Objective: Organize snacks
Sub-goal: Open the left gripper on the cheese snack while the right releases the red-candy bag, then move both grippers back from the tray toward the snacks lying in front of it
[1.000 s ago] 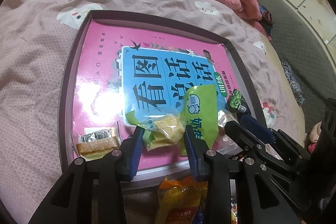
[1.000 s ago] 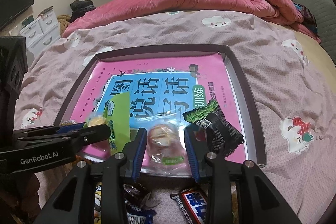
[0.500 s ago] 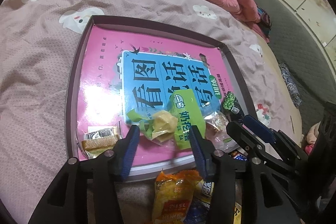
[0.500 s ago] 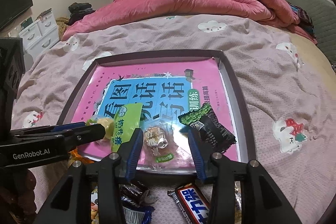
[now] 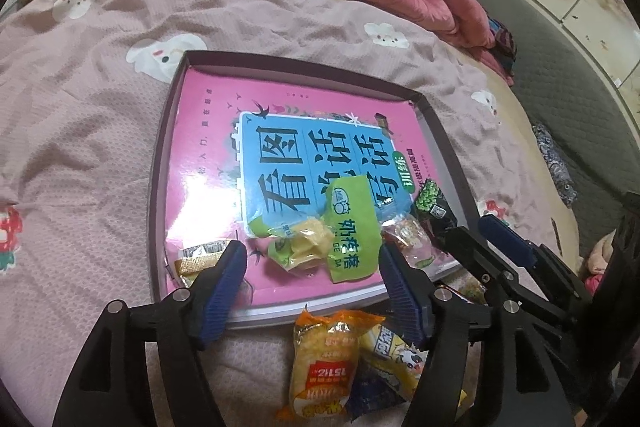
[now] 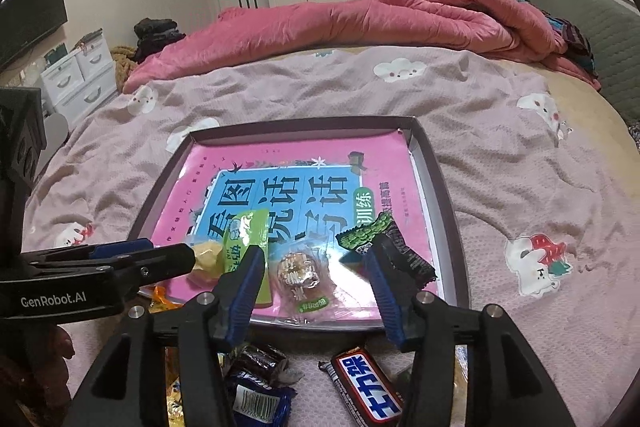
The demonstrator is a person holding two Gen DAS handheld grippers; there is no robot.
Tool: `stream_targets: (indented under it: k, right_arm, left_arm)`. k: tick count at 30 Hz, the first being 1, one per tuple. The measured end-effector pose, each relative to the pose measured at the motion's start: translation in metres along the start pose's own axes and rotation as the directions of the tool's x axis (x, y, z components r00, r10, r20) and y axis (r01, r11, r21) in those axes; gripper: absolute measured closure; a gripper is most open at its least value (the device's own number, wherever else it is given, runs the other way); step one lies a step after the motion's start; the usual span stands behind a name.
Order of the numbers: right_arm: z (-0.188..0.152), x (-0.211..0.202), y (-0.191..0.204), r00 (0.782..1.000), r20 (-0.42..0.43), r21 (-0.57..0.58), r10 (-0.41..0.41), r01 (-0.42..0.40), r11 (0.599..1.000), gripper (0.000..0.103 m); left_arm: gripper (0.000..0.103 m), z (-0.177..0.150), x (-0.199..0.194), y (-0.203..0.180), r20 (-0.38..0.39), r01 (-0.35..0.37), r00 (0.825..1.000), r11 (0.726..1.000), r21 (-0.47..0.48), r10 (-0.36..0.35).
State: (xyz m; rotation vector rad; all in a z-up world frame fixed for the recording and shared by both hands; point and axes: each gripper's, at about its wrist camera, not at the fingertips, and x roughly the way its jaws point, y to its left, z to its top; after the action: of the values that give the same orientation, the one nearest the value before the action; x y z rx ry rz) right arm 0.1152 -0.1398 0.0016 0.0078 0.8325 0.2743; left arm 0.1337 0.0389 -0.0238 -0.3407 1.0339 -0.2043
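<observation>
A dark shallow tray (image 5: 160, 171) (image 6: 442, 187) lined with a pink and blue book cover lies on the bed. In it lie a green and yellow milk-candy packet (image 5: 344, 235) (image 6: 240, 247), a clear wrapped candy (image 6: 300, 275) (image 5: 408, 231), a black and green packet (image 6: 392, 247) (image 5: 432, 203) and a gold wafer packet (image 5: 196, 259). My left gripper (image 5: 312, 283) is open and empty, hanging over the tray's near edge. My right gripper (image 6: 316, 279) is open and empty, just before the clear candy.
Loose snacks lie on the blanket before the tray: an orange bag (image 5: 324, 359), a yellow panda packet (image 5: 396, 359), a Snickers bar (image 6: 368, 383), dark wrapped chocolates (image 6: 260, 363). A rolled pink quilt (image 6: 400, 15) lies at the far side. Drawers (image 6: 76, 79) stand far left.
Both grippers have opened wider and pulled back from the tray. The green packet and the clear candy, earlier between the jaws, now lie free in the tray.
</observation>
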Motion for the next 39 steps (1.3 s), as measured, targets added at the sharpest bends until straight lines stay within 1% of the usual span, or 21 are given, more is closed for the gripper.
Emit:
stream_targets:
  k: [6,9,14,21,27,37,39]
  right_arm:
    - [0.001,-0.011,-0.003,1.000,0.023,-0.002,0.006,-0.006,1.000,0.049]
    - [0.000,-0.019,-0.003,0.999,0.042,-0.020,0.000,0.001,1.000,0.045]
    - [0.000,-0.031,-0.005,0.998,0.067,-0.043,-0.008,0.011,0.999,0.044]
    - [0.001,-0.043,-0.012,0.996,0.087,-0.021,0.000,0.002,1.000,0.044]
    - [0.002,-0.052,-0.018,0.994,0.109,-0.015,-0.010,0.011,1.000,0.043]
    - [-0.003,-0.060,-0.018,0.993,0.120,-0.019,0.006,-0.003,1.000,0.043]
    - [-0.005,-0.061,-0.017,0.993,0.121,-0.020,0.013,-0.011,1.000,0.040]
  left_arm:
    - [0.031,-0.008,-0.013,-0.001,0.023,0.000,1.000,1.000,0.002,0.000]
    - [0.031,-0.012,-0.021,0.001,0.030,-0.009,0.999,1.000,-0.004,0.009]
    - [0.031,-0.012,-0.033,0.004,0.054,-0.023,0.998,1.000,-0.008,0.023]
    - [0.031,-0.015,-0.047,0.010,0.080,-0.046,0.996,0.999,-0.023,0.048]
    - [0.031,-0.018,-0.058,0.015,0.104,-0.061,0.993,0.998,-0.031,0.064]
    - [0.031,-0.025,-0.064,0.019,0.106,-0.089,0.990,0.996,-0.029,0.092]
    - [0.030,-0.027,-0.064,0.018,0.103,-0.093,0.990,0.995,-0.024,0.095]
